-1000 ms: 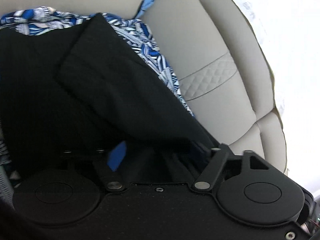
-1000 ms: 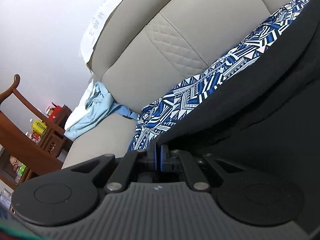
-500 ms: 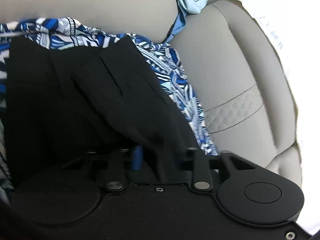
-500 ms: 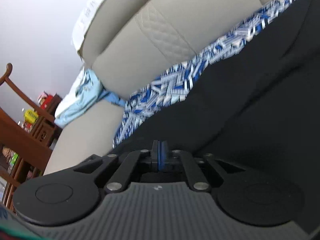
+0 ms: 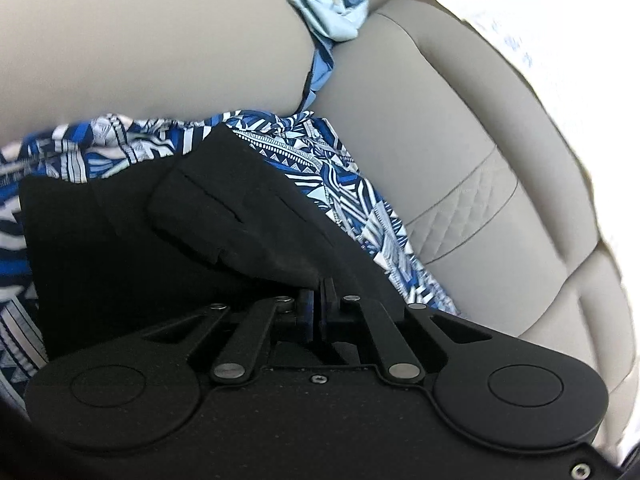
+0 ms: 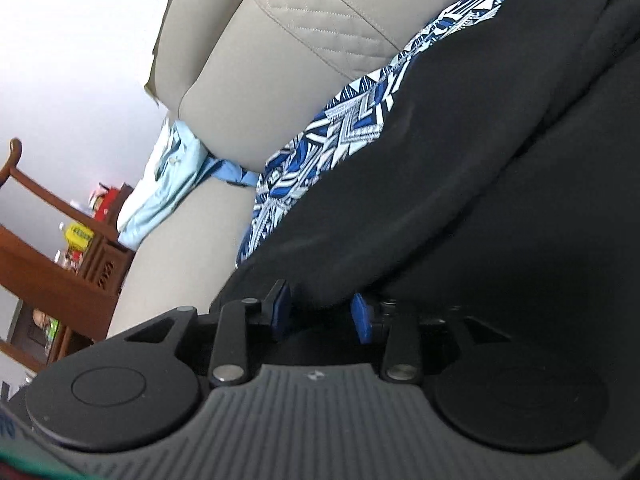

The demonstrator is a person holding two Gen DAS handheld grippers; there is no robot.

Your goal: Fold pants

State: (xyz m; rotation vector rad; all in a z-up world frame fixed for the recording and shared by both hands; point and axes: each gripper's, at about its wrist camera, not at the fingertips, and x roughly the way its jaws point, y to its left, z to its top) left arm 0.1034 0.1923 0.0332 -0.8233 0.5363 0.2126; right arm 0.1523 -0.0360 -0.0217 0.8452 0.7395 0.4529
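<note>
Left gripper (image 5: 322, 292) fingers closed, right gripper (image 6: 320, 312) fingers opening

Not much is reading clearly here. A white sheet (image 5: 516, 36) is hanging over the top of the beige sofa back (image 5: 440, 128) with some faint blue handwriting on it, but it's coming out too blurry to make out. The yellow package (image 6: 79, 236) on the wooden shelf (image 6: 52, 264) is showing a label that's too small to read.
</note>
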